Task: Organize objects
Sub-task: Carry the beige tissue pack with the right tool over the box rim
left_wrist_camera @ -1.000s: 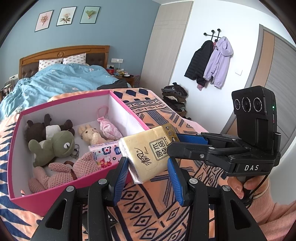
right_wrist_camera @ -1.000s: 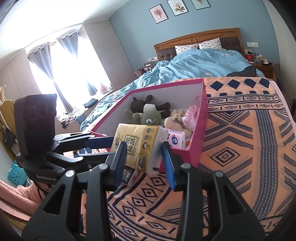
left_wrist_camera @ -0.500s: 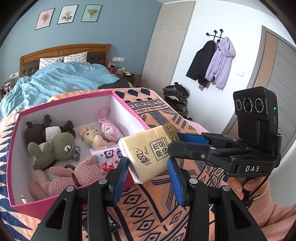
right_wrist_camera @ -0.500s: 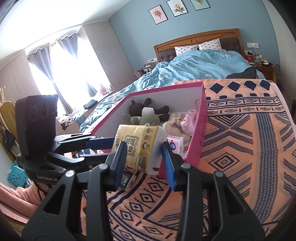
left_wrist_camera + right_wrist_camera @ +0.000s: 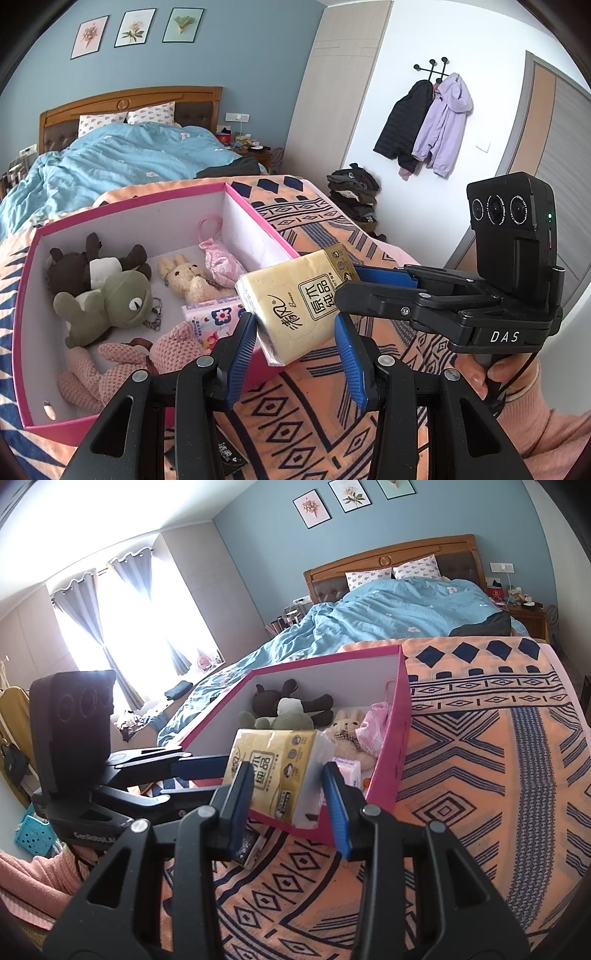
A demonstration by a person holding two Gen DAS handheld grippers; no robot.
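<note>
A yellow tissue pack [image 5: 295,302] [image 5: 280,771] hangs in the air beside the near right corner of a pink box [image 5: 48,428] [image 5: 400,716]. My right gripper [image 5: 288,805] [image 5: 351,284] comes in from the right and is shut on the pack's end. My left gripper [image 5: 295,354] [image 5: 199,771] has its blue pads either side of the pack; its left pad touches it and the right pad stands apart, so it reads open. The box holds a green frog plush [image 5: 107,306], a brown plush [image 5: 92,262], a small bunny [image 5: 184,277], a pink plush [image 5: 122,365], a pink pouch [image 5: 218,258] and a floral tissue pack [image 5: 210,321].
The box sits on an orange and navy patterned blanket [image 5: 314,424] [image 5: 480,794] at the foot of a bed with a blue duvet [image 5: 129,162]. A dark packet [image 5: 229,454] [image 5: 247,849] lies on the blanket under the grippers. Coats [image 5: 428,122] hang on the right wall.
Both grippers and the tissue pack have risen slightly together and edged toward the box; the hold on the pack looks the same.
</note>
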